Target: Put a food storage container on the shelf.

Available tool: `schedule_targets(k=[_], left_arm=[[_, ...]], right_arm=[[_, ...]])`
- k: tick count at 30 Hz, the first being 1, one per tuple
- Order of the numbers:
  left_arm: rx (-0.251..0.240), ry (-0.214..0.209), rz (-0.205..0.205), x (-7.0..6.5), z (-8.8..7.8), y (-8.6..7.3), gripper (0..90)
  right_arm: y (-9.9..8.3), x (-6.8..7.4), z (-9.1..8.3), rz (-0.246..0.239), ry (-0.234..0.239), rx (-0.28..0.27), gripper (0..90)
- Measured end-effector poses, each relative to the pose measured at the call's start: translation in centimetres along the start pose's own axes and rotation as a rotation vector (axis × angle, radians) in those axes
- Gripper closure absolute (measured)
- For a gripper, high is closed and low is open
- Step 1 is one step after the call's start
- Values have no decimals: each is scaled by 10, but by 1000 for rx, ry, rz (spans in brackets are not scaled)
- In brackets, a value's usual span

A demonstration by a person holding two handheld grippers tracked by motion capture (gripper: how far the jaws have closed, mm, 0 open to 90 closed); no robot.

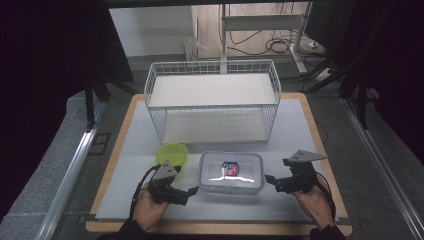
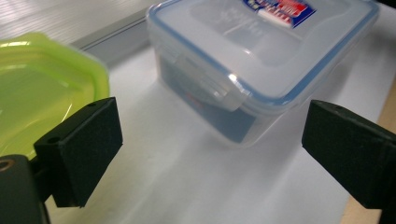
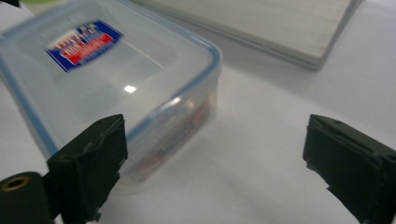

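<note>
Table (image 1: 130, 150): white top, wood edge. Wire rack (image 1: 212, 100) stands at the far side, two shelves, both bare.

Clear lidded box (image 1: 231, 172) sits near the front edge, between the two tongs, just in front of the rack. Rectangular, see-through plastic, blue seal round the lid, red/blue sticker on top. Lid is on; a latch flap on the short side facing the left tongs (image 2: 219, 91) looks folded down. Something dark w/ a bit of red inside, can't tell what.

Handling, as a guess: rigid walls, smooth & glossy, so prob. slippery under the pads. Light to moderate wt, depending on contents. Not fragile, but the lid could flex or pop if squeezed from above. Best hold looks like the two short ends under the lid rim, one tongs each side, pads flat on the walls or on the latch flaps; the rim would stop a slip upward.

Green bowl (image 1: 172, 153): translucent, empty by the look, just left of the box, apart from it.

Left tongs (image 1: 187, 192): jaws wide apart, nothing between, short of the box end. Right tongs (image 1: 272, 181): same, wide apart, holding nothing, near the opposite end.
</note>
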State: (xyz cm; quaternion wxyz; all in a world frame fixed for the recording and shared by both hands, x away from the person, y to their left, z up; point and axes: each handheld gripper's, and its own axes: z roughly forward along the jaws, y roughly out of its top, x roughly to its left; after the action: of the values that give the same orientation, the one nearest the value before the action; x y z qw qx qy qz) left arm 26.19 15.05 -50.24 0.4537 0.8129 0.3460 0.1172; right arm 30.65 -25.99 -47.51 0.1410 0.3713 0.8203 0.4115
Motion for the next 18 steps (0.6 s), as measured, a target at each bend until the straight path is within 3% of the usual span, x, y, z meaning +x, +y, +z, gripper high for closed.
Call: schedule_targets(k=[7, 9, 11, 13, 18], left_arm=[[47, -19, -42, 1, 6, 19, 50], [53, -30, -47, 1, 10, 21, 50], [73, -66, -72, 3, 19, 23, 27], [80, -70, -75, 3, 22, 23, 21], [106, -87, -92, 6, 34, 26, 0]], right_arm=[[7, 9, -1, -3, 56, 2, 47], [7, 10, 0, -6, 57, 3, 47], [9, 15, 5, -16, 66, 18, 47], [10, 17, 6, -20, 67, 26, 45], [12, 21, 12, -3, 118, 60, 16]])
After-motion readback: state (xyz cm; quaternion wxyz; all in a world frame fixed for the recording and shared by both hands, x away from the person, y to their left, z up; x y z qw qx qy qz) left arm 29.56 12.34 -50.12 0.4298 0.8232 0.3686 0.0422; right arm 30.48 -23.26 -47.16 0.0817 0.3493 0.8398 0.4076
